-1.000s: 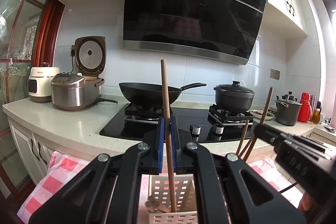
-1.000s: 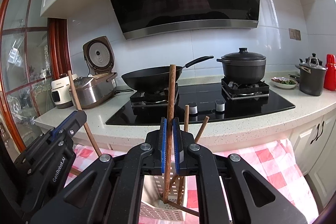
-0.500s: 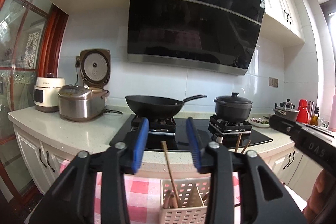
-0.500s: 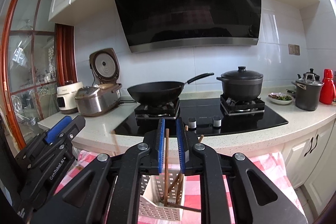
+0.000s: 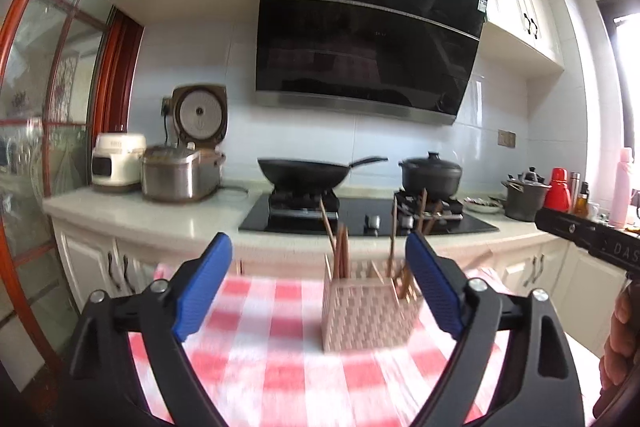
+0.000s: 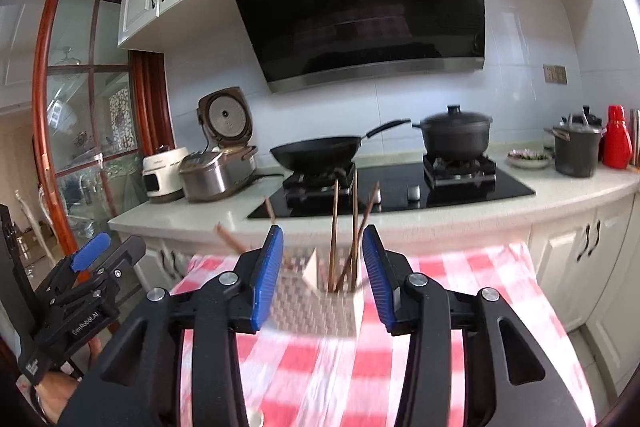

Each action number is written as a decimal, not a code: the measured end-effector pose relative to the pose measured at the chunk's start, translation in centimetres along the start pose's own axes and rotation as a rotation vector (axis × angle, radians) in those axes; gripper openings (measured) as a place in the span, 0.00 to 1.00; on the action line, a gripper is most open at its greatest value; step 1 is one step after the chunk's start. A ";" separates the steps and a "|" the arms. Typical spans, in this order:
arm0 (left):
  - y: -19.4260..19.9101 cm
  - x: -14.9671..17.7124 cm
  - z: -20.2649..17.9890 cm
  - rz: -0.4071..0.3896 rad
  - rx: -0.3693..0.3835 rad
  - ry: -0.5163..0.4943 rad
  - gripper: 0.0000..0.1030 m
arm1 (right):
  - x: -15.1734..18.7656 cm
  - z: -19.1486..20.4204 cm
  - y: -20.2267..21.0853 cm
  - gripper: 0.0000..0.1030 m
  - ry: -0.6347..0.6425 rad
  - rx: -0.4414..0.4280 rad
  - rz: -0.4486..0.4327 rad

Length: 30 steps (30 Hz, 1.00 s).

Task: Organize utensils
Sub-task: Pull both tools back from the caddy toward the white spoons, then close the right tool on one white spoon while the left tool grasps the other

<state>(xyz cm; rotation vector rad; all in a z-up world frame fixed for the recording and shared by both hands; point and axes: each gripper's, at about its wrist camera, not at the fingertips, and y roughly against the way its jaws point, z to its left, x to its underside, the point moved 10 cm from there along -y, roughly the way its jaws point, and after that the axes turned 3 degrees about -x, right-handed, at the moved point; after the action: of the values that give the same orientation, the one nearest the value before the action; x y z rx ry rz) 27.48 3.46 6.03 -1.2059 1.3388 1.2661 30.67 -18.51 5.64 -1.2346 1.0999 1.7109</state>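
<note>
A white perforated utensil basket [image 5: 366, 313] stands on a red-and-white checked cloth [image 5: 276, 359]; it also shows in the right wrist view [image 6: 320, 311]. Several brown wooden chopsticks [image 5: 340, 251] stand upright in it, seen too in the right wrist view [image 6: 354, 231]. My left gripper [image 5: 320, 291] is open and empty, held back from the basket and above the cloth. My right gripper [image 6: 322, 271] is open and empty, with the basket seen between its blue pads. The left gripper shows at the left edge of the right wrist view [image 6: 80, 279].
Behind the table runs a white counter [image 5: 160, 215] with a black hob [image 5: 360, 219], a wok [image 5: 308, 173], a lidded pot [image 5: 432, 173], a rice cooker [image 5: 184, 171] and a red flask [image 5: 558, 191]. White cabinet doors [image 6: 588, 247] are below.
Both grippers have let go of the chopsticks they held, opened wide and pulled back. The chopsticks now stand in the basket.
</note>
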 end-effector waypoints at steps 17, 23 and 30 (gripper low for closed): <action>4.0 14.7 -0.2 0.300 0.046 -0.008 0.93 | 16.4 1.6 -0.3 0.43 0.044 -0.057 0.346; 3.6 17.1 -0.6 0.340 0.051 -0.034 0.93 | 20.6 1.9 -2.1 0.51 0.050 -0.090 0.481; 2.5 18.4 0.6 0.388 0.026 -0.011 0.93 | 23.7 1.4 -3.6 0.53 0.049 -0.094 0.588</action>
<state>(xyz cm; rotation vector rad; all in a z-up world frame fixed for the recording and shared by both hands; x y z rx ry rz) 22.89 2.81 -11.94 -0.9452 1.6286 1.5149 27.38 -14.00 -17.67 -1.0735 1.5336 2.1904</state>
